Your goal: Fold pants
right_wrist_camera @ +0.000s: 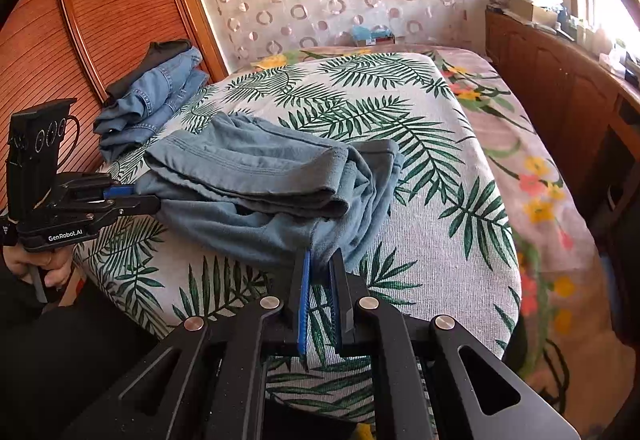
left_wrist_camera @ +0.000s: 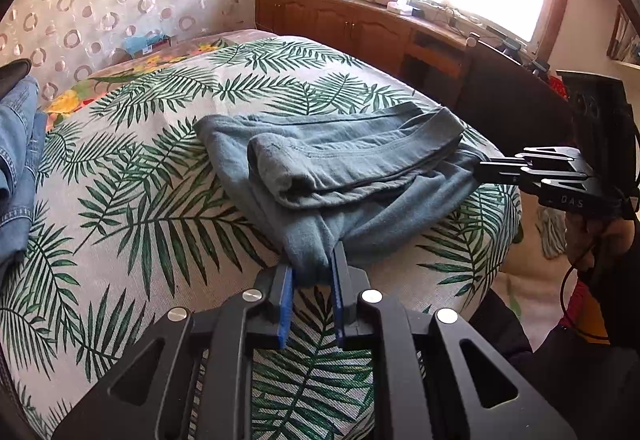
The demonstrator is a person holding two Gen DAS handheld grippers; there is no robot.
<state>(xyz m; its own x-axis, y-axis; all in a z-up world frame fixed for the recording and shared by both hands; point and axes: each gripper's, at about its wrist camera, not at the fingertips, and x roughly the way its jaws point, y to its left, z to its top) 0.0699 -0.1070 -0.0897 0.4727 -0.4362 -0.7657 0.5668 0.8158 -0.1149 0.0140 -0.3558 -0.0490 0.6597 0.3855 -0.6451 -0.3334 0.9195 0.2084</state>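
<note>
Grey-blue pants (left_wrist_camera: 340, 168) lie partly folded on the palm-leaf bed cover (left_wrist_camera: 160, 200), with a folded layer on top. My left gripper (left_wrist_camera: 314, 264) is shut on the near edge of the pants' bottom layer. My right gripper (right_wrist_camera: 322, 260) is shut on another corner of the same pants (right_wrist_camera: 260, 184). The right gripper also shows in the left wrist view (left_wrist_camera: 484, 170), at the pants' right edge. The left gripper shows in the right wrist view (right_wrist_camera: 136, 198), at their left edge.
A stack of folded blue jeans (right_wrist_camera: 152, 100) lies at the bed's far left by the wooden wardrobe (right_wrist_camera: 80, 20). A wooden cabinet (left_wrist_camera: 360, 24) with clutter runs under the window. A dark chair (left_wrist_camera: 508, 96) stands beside the bed. The bed's edge (right_wrist_camera: 516, 280) drops off on the right.
</note>
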